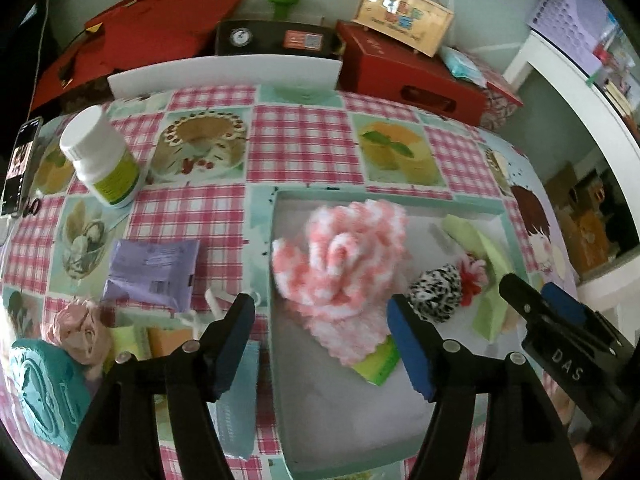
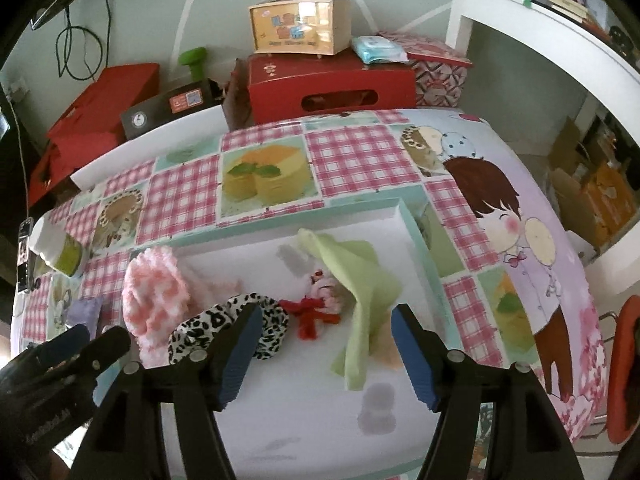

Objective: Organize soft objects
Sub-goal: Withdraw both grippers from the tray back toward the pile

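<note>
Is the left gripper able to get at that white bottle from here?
Probably yes: the bottle stands alone on the tablecloth, outside the tray, and the left gripper is open and empty.

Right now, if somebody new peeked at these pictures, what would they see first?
Probably the fluffy pink-and-white flower, lying in the shallow white tray in the middle of the checked tablecloth. Next to it in the tray are a leopard scrunchie and a green cloth. Both grippers, left and right, hang open above the tray, holding nothing.
</note>
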Demonstrator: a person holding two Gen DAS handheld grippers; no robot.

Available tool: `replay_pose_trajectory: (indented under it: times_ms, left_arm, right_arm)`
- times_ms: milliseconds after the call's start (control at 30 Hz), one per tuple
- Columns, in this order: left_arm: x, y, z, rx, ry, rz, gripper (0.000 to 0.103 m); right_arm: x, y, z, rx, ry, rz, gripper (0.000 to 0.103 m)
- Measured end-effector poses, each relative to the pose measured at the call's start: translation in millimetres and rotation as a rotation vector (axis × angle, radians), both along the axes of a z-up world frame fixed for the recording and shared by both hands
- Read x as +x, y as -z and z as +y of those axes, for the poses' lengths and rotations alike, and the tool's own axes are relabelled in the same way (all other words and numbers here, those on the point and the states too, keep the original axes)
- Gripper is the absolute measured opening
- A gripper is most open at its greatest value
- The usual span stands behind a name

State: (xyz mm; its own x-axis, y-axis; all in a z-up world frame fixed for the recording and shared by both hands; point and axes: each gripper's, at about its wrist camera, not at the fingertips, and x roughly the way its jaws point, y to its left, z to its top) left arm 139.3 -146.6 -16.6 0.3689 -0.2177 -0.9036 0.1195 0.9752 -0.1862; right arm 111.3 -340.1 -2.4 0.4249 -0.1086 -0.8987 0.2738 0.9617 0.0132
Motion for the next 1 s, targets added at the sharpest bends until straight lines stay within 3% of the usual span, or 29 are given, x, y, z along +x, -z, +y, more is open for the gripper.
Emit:
replay_pose_trajectory:
  times_ms: [33,67,100,167,233,600,1000]
  left_arm:
    - [0.8,0.9,0.6,0.003,-0.006,0.002,0.076]
    - [1.2,1.8,1.5,0.005,-0.011,0.004,0.088]
    - [1.5,2.7,2.8,0.004,-0.02,0.003,0.092]
    - [1.7,3.6,4.3,0.012,-0.036,-0.003,0.093]
    - [2.2,6.1,3.8,0.036,-0.036,-0.003,0.094]
    - [3.0,13.2,3.0,0.025,-0.019,0.026,0.097]
    - [12.1,3.4,23.6,-0.017,-0.041,-0.009,0.098]
  right_arm:
    - [0.8,1.5,0.7,-0.002,-0.003,0.005,0.075]
    - [1.5,2.7,1.4,-0.003,-0.004,0.01,0.077]
    - [2.4,4.9,2.2,-0.007,-0.005,0.018,0.082]
    - [3.7,7.5,3.4,-0.022,-0.002,0.03,0.089]
    - [4.4,8.9,2.7,-0.042,0.008,0.038,0.103]
    - [4.5,14.6,-1.0,-0.047,0.025,0.055,0.103]
    - [7.6,13.9,7.2,-0.014,0.005,0.034,0.103]
